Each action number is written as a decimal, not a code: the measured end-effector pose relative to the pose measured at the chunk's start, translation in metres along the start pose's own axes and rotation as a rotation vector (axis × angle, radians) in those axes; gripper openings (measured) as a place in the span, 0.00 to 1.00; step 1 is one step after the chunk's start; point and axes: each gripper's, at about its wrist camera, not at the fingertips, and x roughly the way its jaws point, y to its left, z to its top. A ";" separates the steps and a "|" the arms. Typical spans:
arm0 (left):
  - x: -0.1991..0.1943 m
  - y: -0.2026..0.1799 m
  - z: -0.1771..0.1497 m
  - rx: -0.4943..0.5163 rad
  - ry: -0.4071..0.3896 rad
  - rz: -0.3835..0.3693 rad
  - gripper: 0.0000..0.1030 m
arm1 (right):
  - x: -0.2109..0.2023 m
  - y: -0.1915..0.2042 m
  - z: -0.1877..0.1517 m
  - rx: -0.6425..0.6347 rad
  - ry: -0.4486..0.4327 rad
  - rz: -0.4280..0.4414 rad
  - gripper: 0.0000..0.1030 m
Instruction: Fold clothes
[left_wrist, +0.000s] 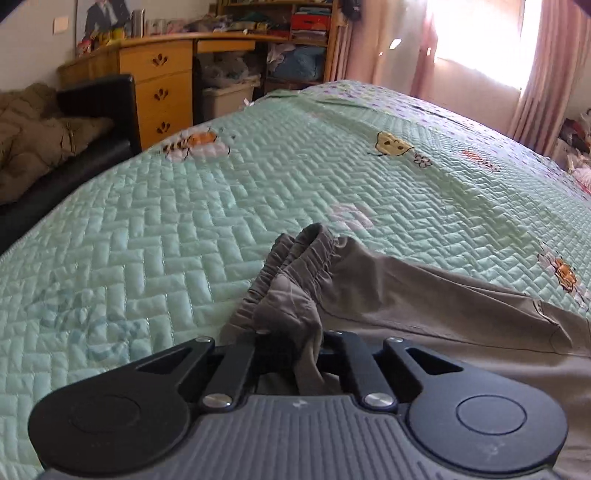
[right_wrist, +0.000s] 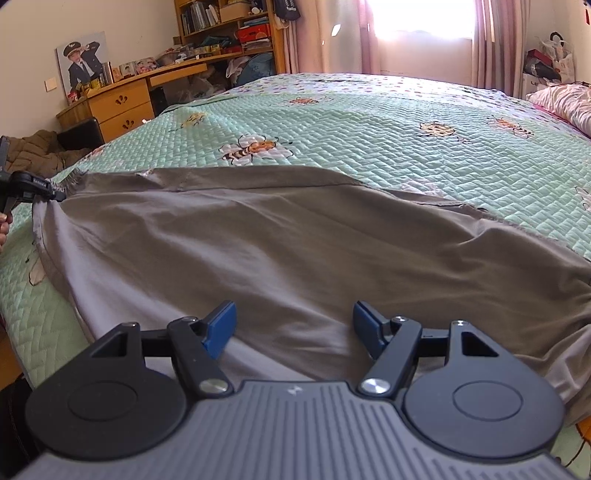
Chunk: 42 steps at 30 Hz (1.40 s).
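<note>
One garment, two grippers; the pads of my left were buried in cloth.

My left gripper (left_wrist: 295, 343) clenched the grey trousers' (right_wrist: 295, 236) waistband (left_wrist: 295, 254); my right gripper (right_wrist: 291, 325) stood released above them.

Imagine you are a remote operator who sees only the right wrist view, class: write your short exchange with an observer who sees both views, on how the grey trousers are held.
Operator: Is the left gripper shut on anything?
Observer: Yes, it pinches a bunch of the grey trousers by the elastic waistband.
Operator: Is the waistband flat there?
Observer: No, it is gathered into folds above the fingers.
Operator: What lies beyond it?
Observer: Bare green quilt.
</note>
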 end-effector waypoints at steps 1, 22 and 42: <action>0.001 0.003 0.000 -0.018 -0.003 -0.013 0.13 | 0.001 -0.001 -0.001 -0.002 0.002 0.001 0.69; -0.057 -0.082 0.009 0.170 -0.075 -0.153 0.88 | -0.021 -0.015 0.018 0.033 -0.102 0.101 0.69; -0.021 -0.147 0.006 0.182 0.016 -0.128 0.85 | -0.036 -0.115 0.036 0.448 -0.207 0.139 0.70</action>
